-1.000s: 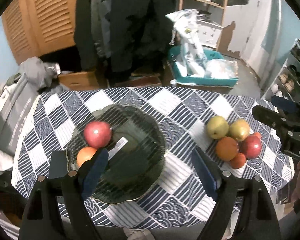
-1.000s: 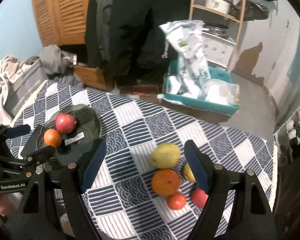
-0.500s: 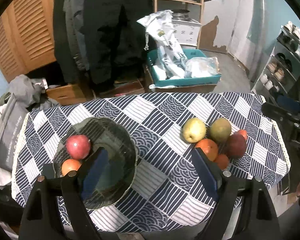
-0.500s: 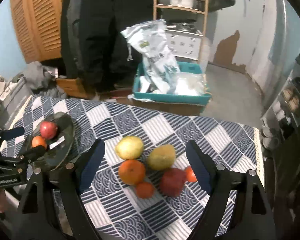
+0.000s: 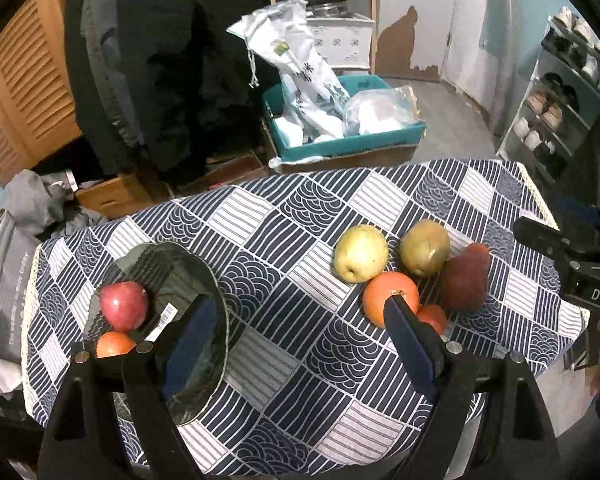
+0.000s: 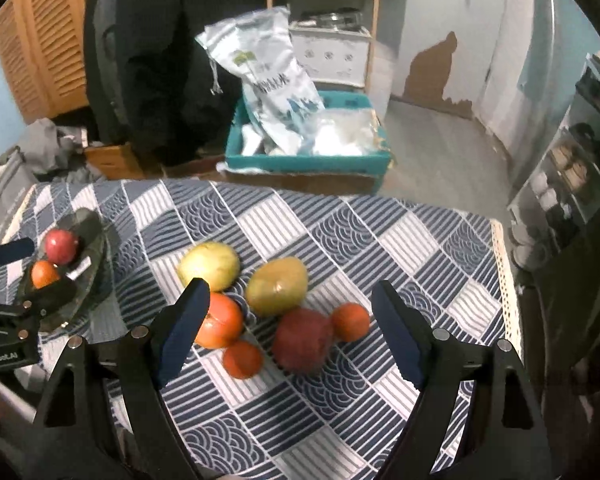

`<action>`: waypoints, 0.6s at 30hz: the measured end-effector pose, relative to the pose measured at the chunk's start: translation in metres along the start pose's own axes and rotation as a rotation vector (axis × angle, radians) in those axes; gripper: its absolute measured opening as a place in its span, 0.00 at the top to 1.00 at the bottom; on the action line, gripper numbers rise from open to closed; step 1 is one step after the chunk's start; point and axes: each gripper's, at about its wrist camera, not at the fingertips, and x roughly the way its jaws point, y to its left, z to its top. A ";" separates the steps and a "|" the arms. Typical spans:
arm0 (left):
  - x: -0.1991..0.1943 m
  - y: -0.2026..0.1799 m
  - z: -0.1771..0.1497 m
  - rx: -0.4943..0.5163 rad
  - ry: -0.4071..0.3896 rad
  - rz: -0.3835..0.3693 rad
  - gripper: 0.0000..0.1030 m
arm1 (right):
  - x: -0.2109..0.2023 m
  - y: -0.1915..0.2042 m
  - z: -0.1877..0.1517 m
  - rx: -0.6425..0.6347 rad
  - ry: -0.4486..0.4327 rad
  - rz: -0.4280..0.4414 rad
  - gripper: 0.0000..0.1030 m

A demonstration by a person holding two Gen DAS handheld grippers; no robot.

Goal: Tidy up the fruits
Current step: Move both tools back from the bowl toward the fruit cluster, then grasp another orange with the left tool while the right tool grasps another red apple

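Letters "DAS" mark the right tongs (image 5: 592, 296), both tongs spread, pinching nothing.

This is a lived-in home. Behind the table (image 5: 380, 208) with its patterned cloth hang dark coats (image 5: 172, 60); right of it stands a shoe rack (image 5: 560, 100), and beyond it a wooden shelf (image 6: 324, 8) with pots.

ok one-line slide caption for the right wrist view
Open right gripper hovering over loose fruit pile on the blue patterned tablecloth, dark glass plate at left.

A white printed sack (image 5: 300, 80) stands in a teal crate (image 5: 352, 146).
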 end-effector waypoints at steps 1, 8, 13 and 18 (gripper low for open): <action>0.003 -0.002 0.000 0.003 0.004 0.001 0.16 | 0.005 -0.002 -0.002 0.004 0.011 -0.004 0.19; 0.032 -0.015 -0.001 0.023 0.042 0.022 0.15 | 0.039 -0.008 -0.014 0.004 0.097 -0.019 0.19; 0.052 -0.021 -0.005 0.037 0.069 0.033 0.16 | 0.063 -0.009 -0.025 0.003 0.158 -0.031 0.19; 0.072 -0.027 -0.010 0.052 0.100 0.031 0.15 | 0.090 -0.013 -0.036 0.024 0.223 -0.032 0.19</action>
